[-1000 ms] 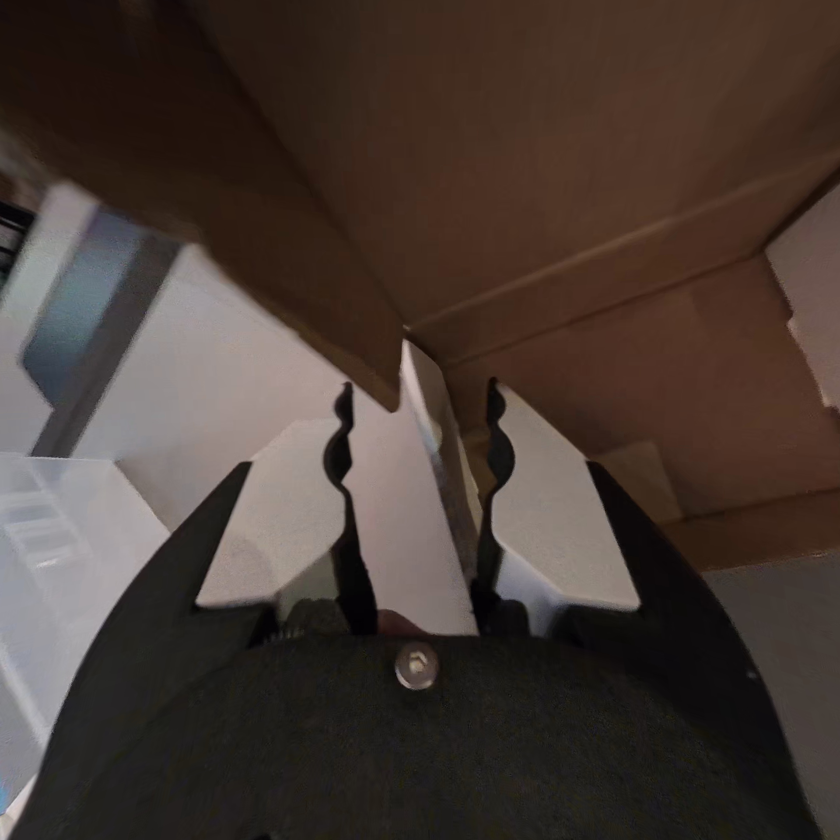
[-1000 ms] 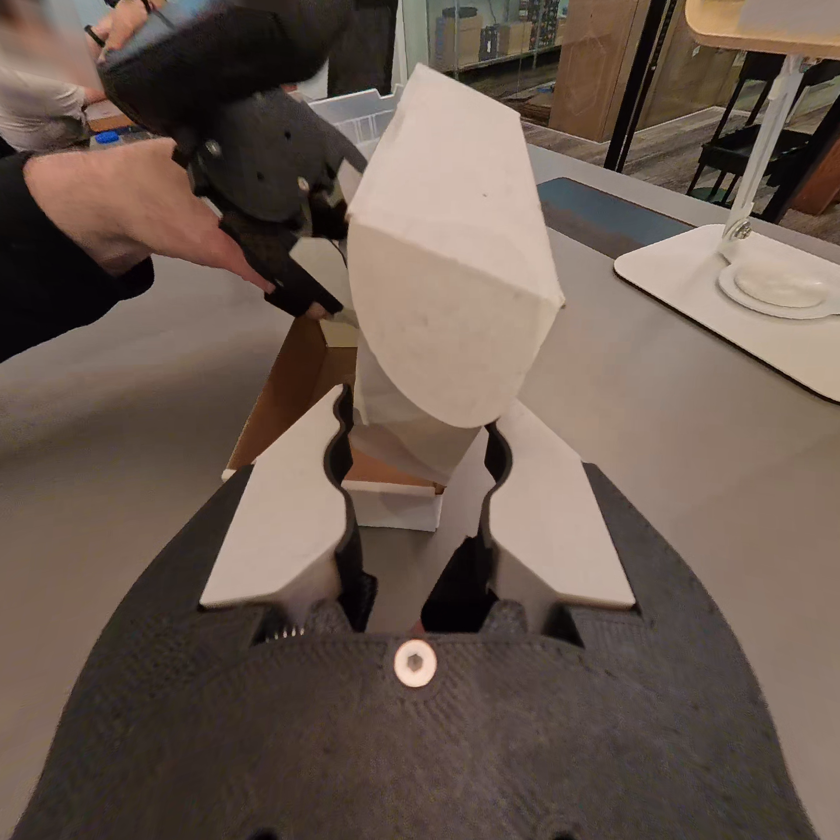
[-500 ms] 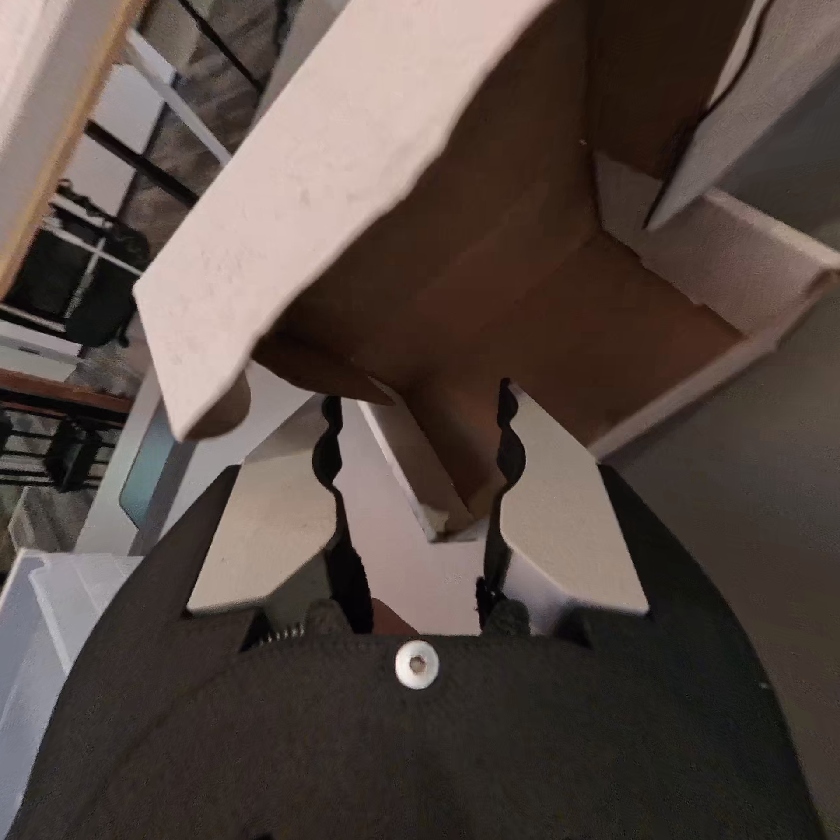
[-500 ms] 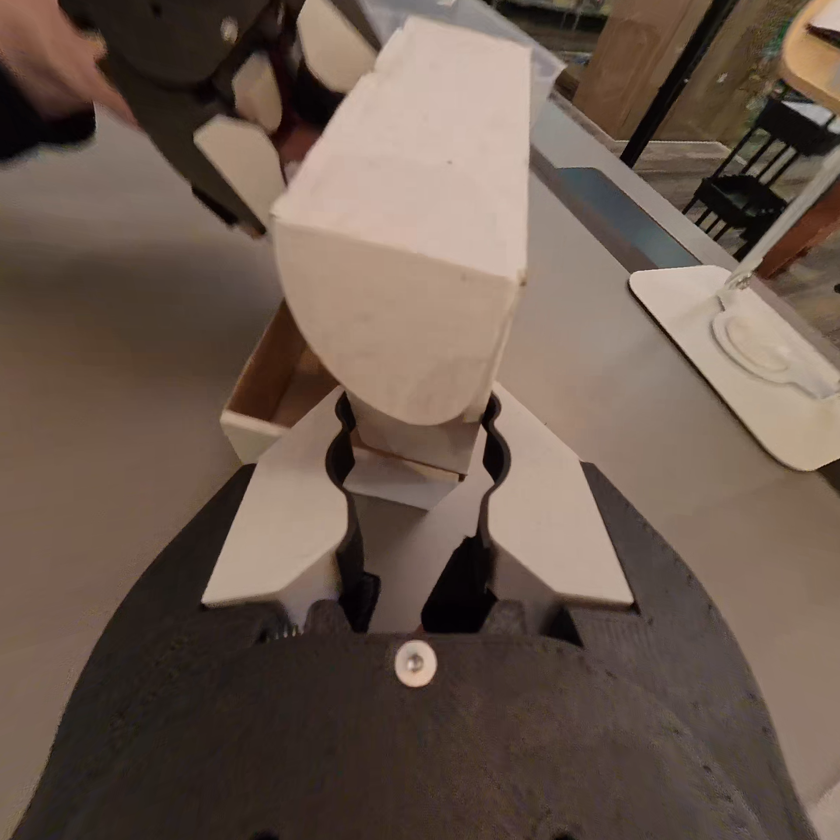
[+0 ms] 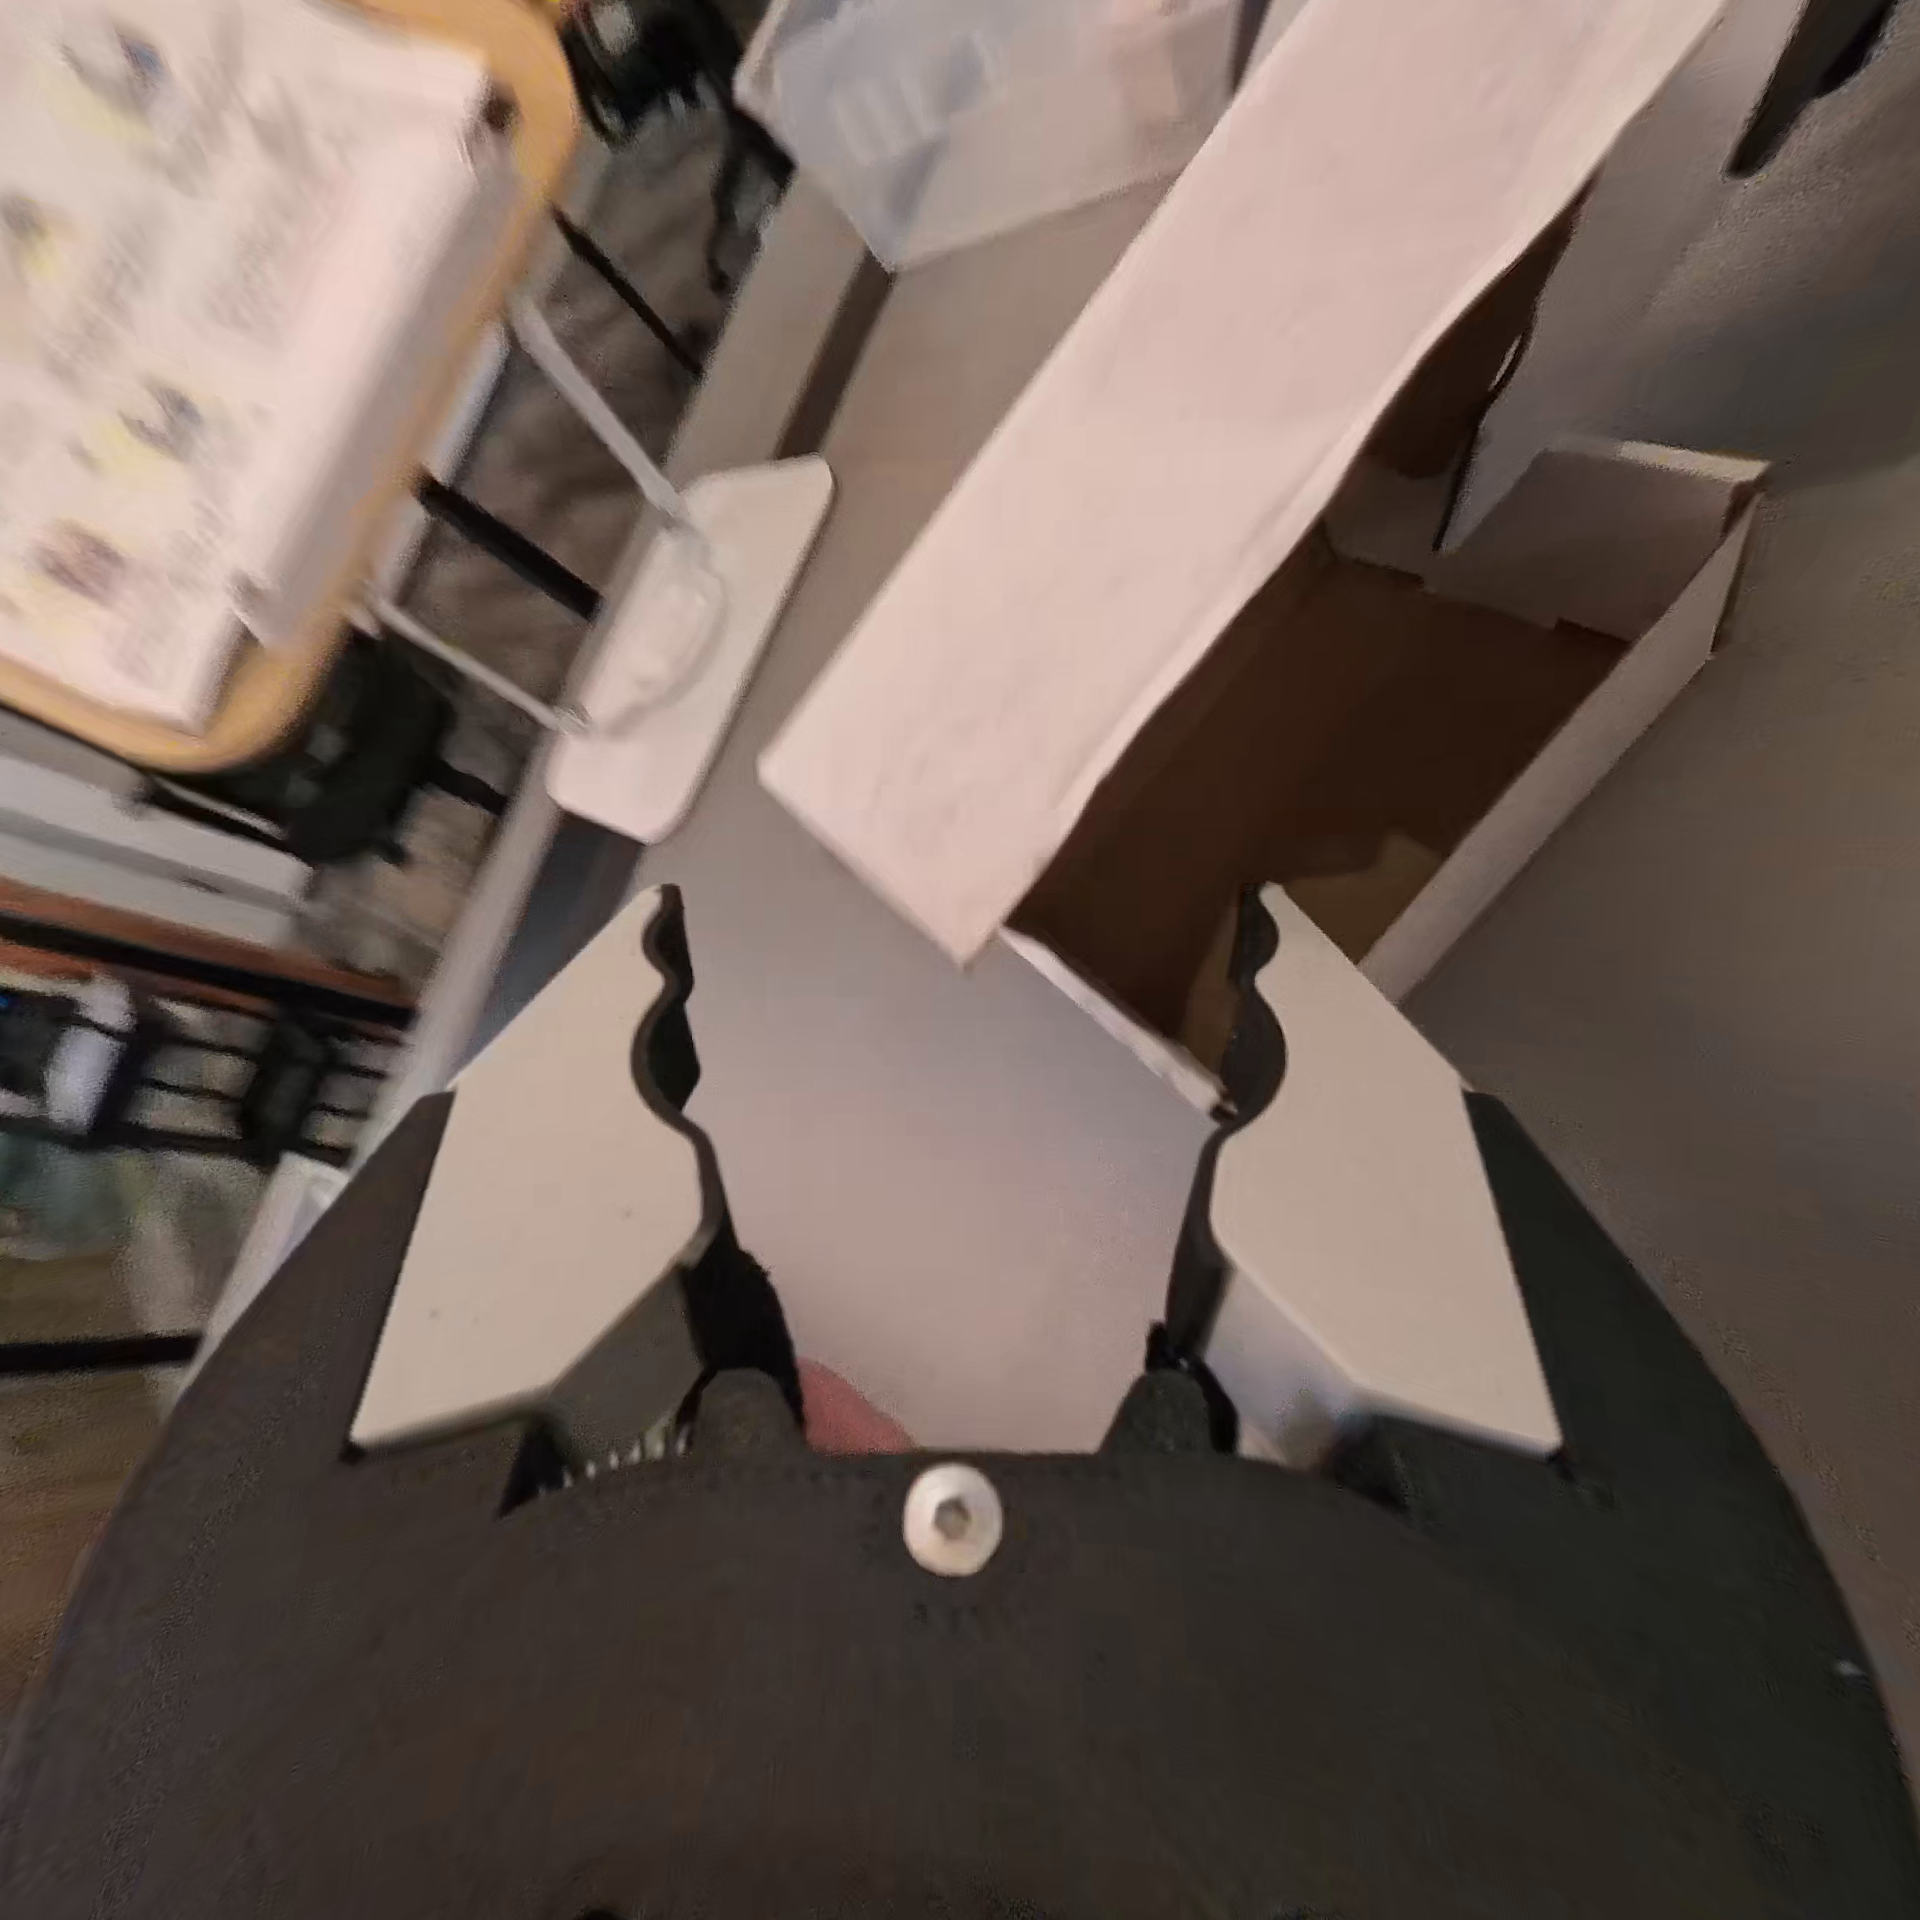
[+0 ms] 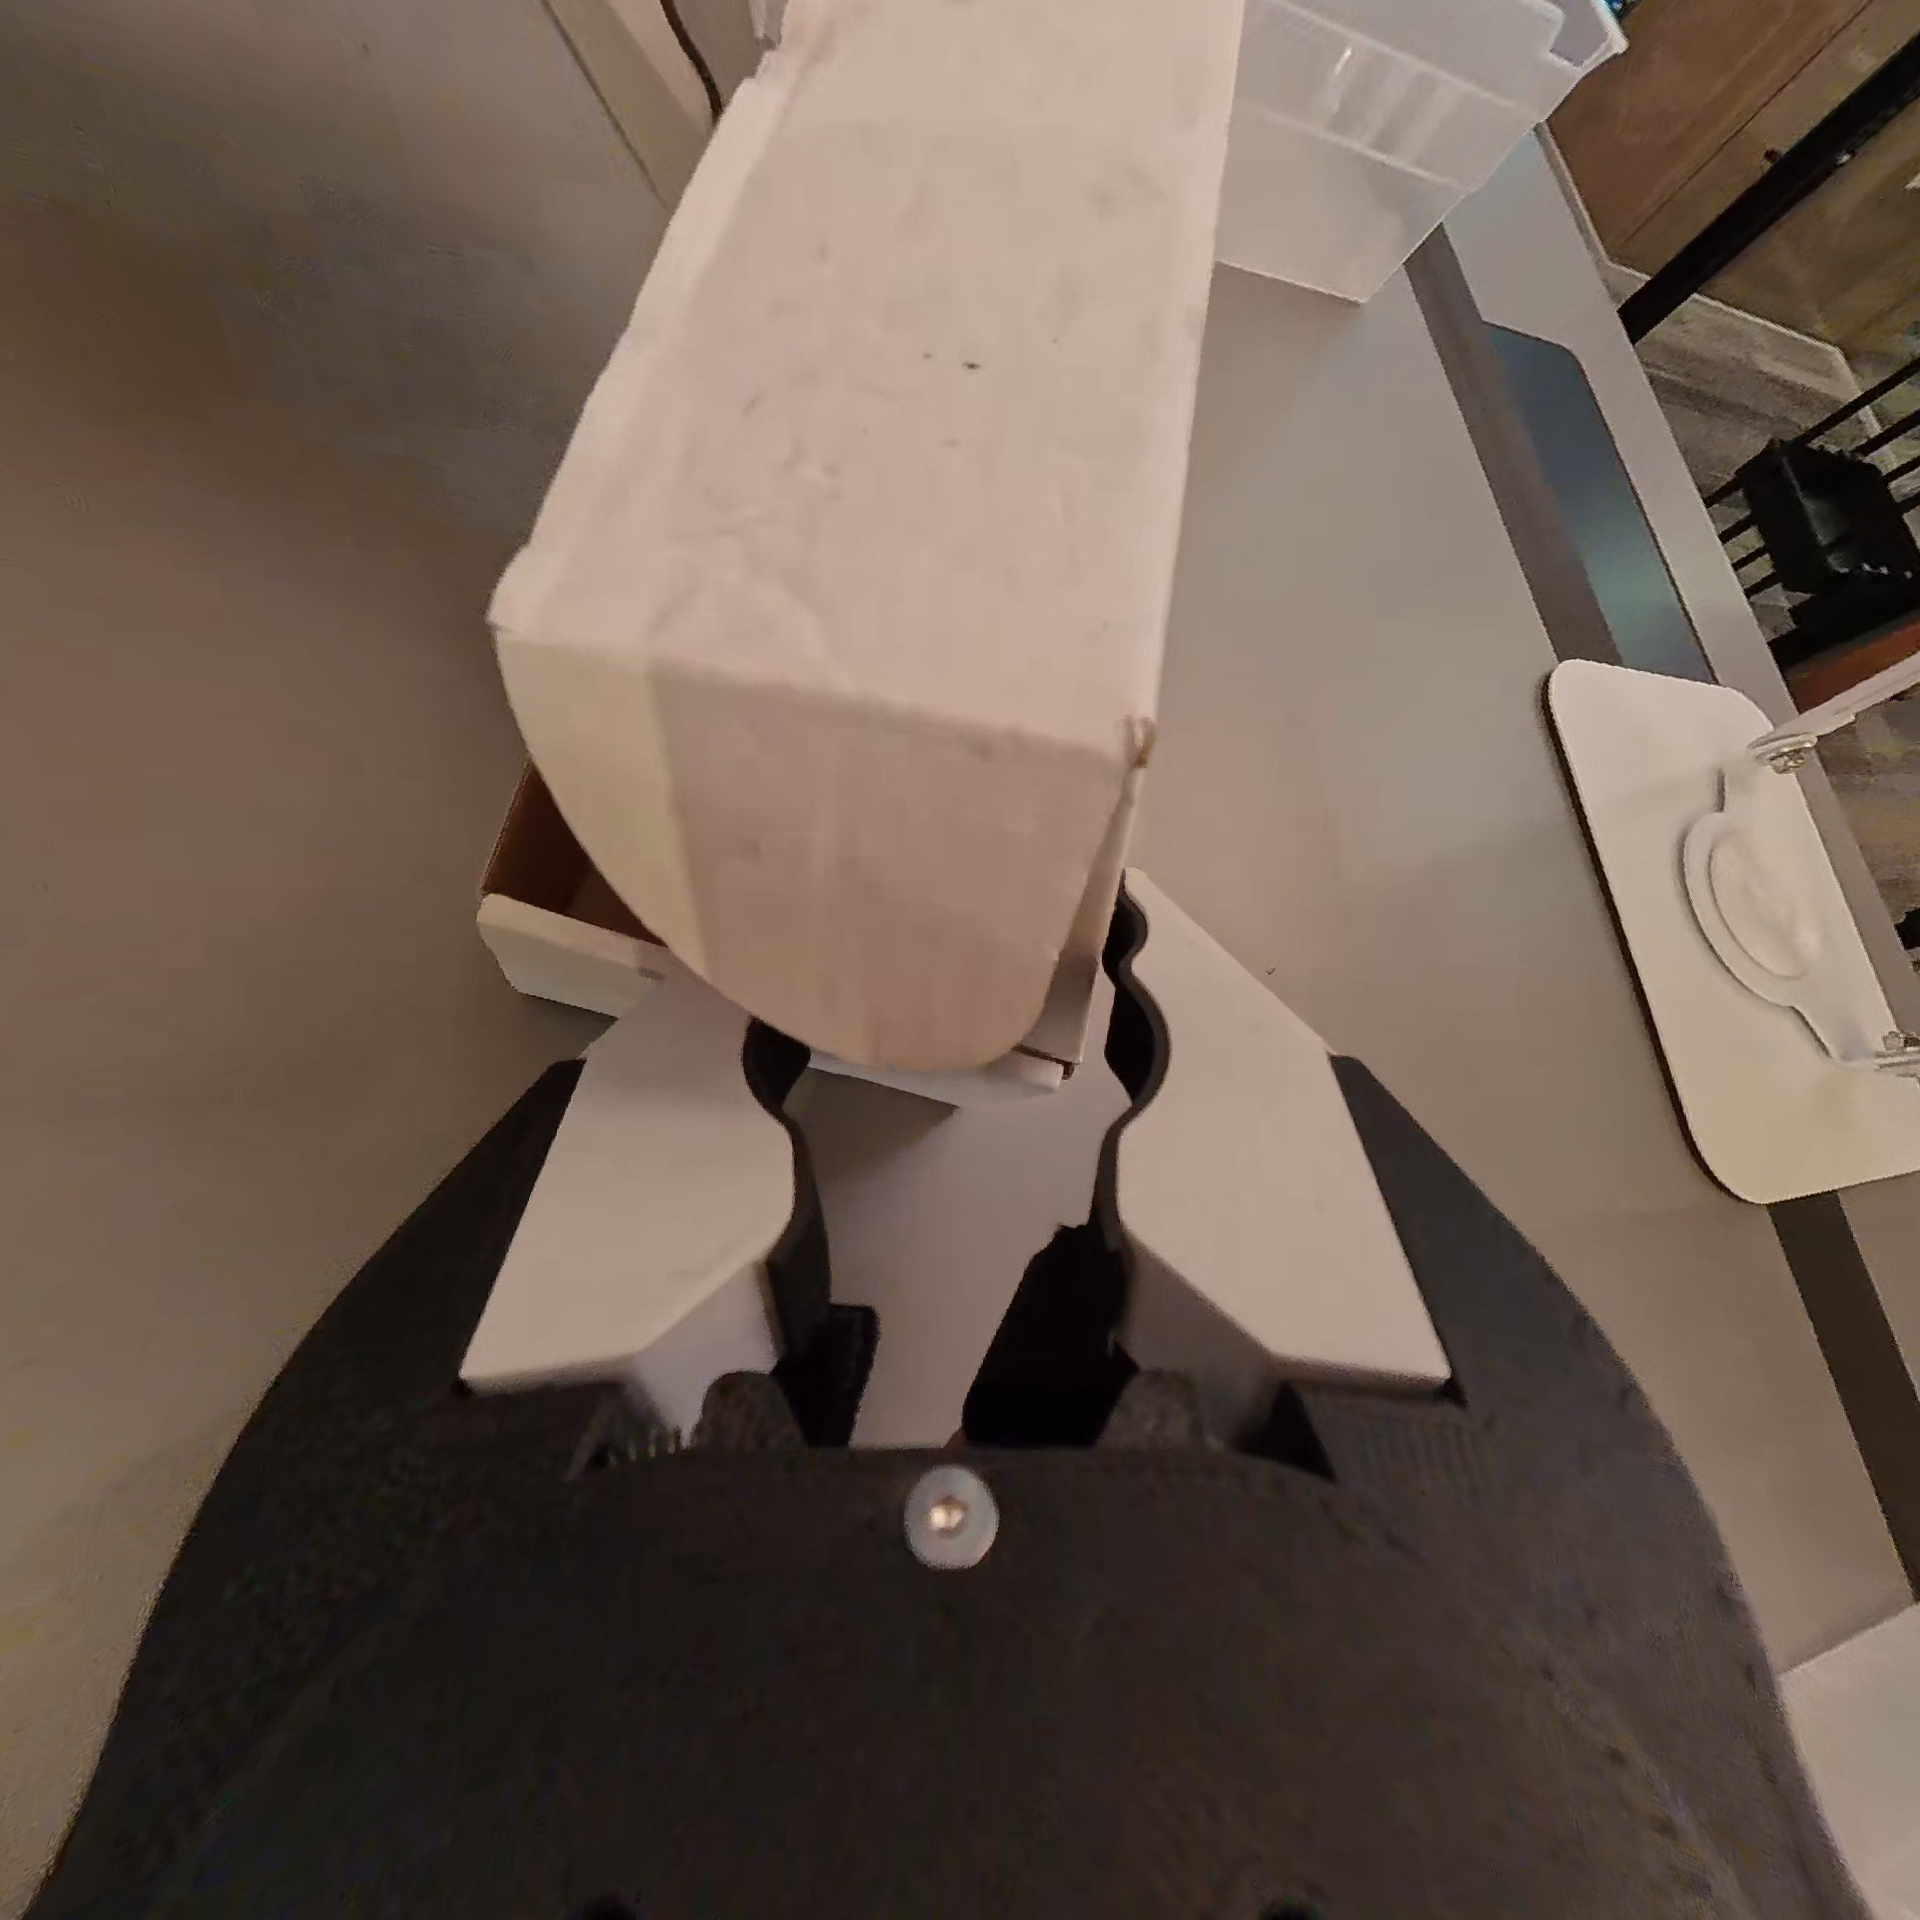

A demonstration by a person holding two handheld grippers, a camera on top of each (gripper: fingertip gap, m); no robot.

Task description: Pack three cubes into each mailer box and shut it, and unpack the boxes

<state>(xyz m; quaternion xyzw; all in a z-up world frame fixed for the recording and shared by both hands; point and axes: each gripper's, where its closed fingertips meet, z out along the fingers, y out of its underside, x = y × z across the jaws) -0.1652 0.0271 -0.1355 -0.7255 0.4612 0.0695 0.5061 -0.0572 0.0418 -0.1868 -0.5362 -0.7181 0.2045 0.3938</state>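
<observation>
left wrist view tilted, right wrist view steeply downward, both close on mailer box (image 5: 1122,582)

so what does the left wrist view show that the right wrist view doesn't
Only the left wrist view shows the brown cardboard inside of the white mailer box, with no cubes in the visible part, and a wood-rimmed board off the table. Its left gripper is open.

Only the right wrist view shows the lid's rounded white front flap hanging just above the open right gripper.

Both show the raised white lid, the grey table, a clear plastic bin and a white stand base.
</observation>
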